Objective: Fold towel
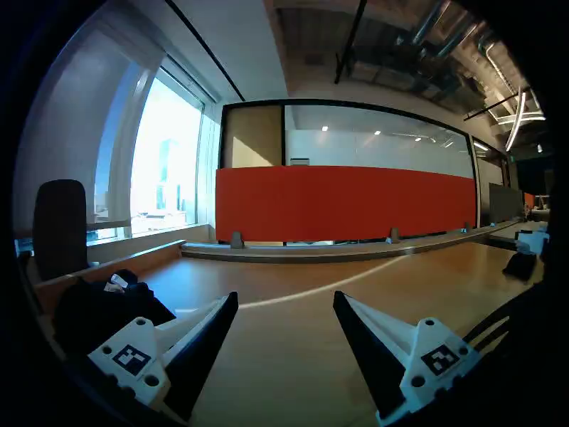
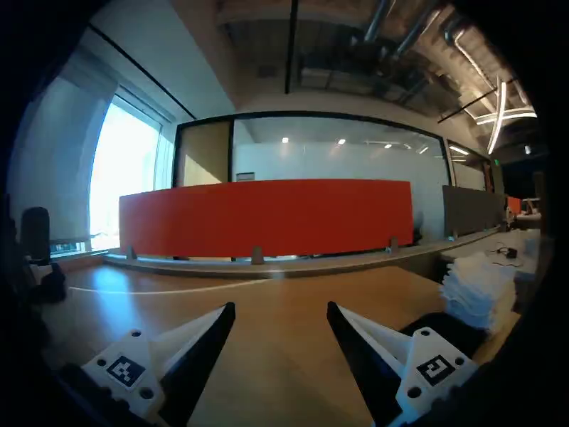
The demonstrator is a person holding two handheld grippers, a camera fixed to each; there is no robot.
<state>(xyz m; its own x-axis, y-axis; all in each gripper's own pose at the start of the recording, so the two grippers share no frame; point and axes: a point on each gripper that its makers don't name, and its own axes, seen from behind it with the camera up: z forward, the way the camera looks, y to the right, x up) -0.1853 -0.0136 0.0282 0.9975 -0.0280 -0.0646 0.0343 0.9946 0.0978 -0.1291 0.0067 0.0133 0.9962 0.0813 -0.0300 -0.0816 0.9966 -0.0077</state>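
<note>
- The left tool is holding its two fingers spread wide apart and is pinching nothing; bare wood of the surface is showing in the gap between them.
- The right tool is also standing spread with nothing between its fingers, and it is pointing across the wooden top toward a long red partition that is running along the far edge.
- A stack of white towels is lying on the surface to the right of the right tool, well apart from its fingertips and near the surface's right edge. The layers are looking rumpled along their sides.
- A black item is sitting just below that stack, between it and the right tool's right-hand finger; I cannot tell what it is.
- In the left gripper view a pale heap is showing at the far right, with a small black object just in front of it. Both are too small to tell apart further.
- A dark bundle with a small white tag on top is lying on the surface just beside the left tool's left-hand finger.
- A black chair back is rising behind that bundle, near the tall window, which is letting in bright daylight.
- Glass walls are standing behind the partition, and exposed pipes and strip lights are hanging overhead.
</note>
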